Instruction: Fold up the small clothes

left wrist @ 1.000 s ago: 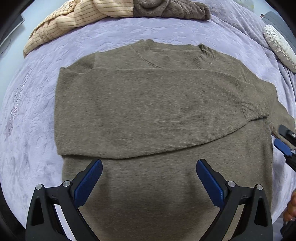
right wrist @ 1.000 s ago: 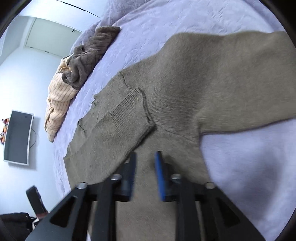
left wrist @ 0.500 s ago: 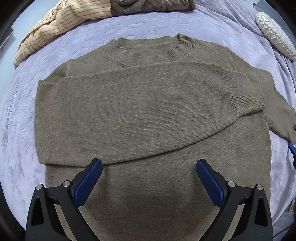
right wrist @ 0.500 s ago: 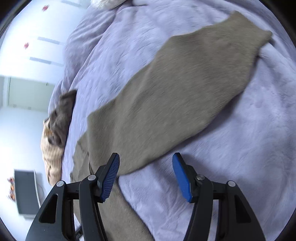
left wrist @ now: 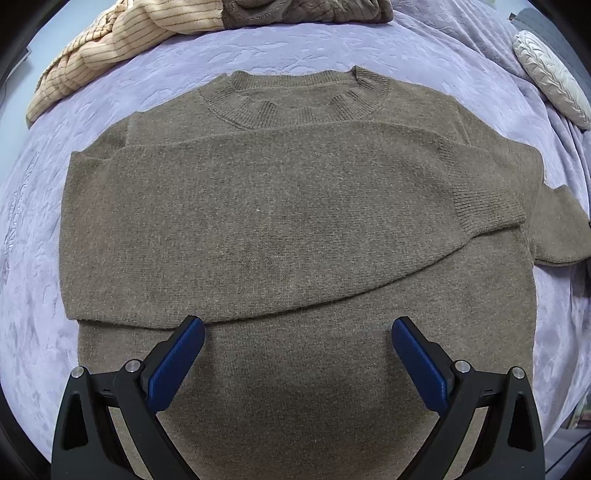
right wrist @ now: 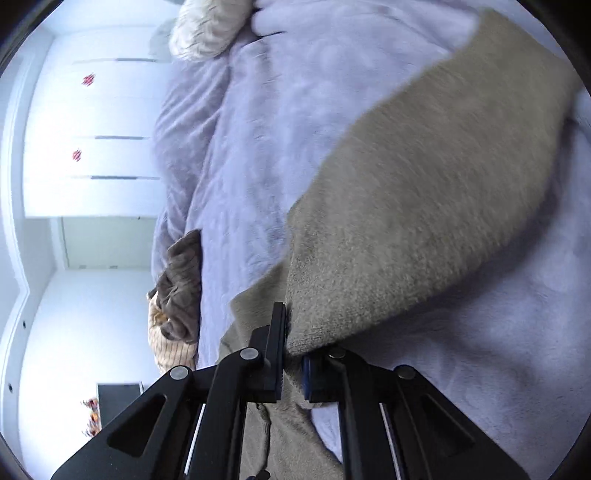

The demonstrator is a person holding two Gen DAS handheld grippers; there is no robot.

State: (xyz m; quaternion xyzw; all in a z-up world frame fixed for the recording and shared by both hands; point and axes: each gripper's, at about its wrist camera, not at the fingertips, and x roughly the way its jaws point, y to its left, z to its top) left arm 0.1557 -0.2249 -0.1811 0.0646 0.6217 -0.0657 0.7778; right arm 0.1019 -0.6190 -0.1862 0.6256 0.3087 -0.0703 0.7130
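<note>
An olive-brown knit sweater [left wrist: 295, 221] lies flat on the lavender bedspread [left wrist: 295, 44], collar away from me. One sleeve is folded across the chest, its ribbed cuff [left wrist: 484, 206] at the right. My left gripper [left wrist: 297, 339] is open and empty above the sweater's lower part. The other sleeve [right wrist: 424, 206] stretches out to the right over the bedspread [right wrist: 517, 332]. My right gripper [right wrist: 293, 354] is shut on the sweater's sleeve at its shoulder end.
A striped beige garment [left wrist: 110, 51] and a dark brown knit one [left wrist: 306, 11] are piled at the bed's far edge. A white textured cushion [left wrist: 550, 77] lies at the far right. A white wardrobe [right wrist: 92, 129] stands beyond the bed.
My right gripper went from open over the outstretched sleeve to shut on its shoulder end. My left gripper stayed open and shifted slightly over the sweater.
</note>
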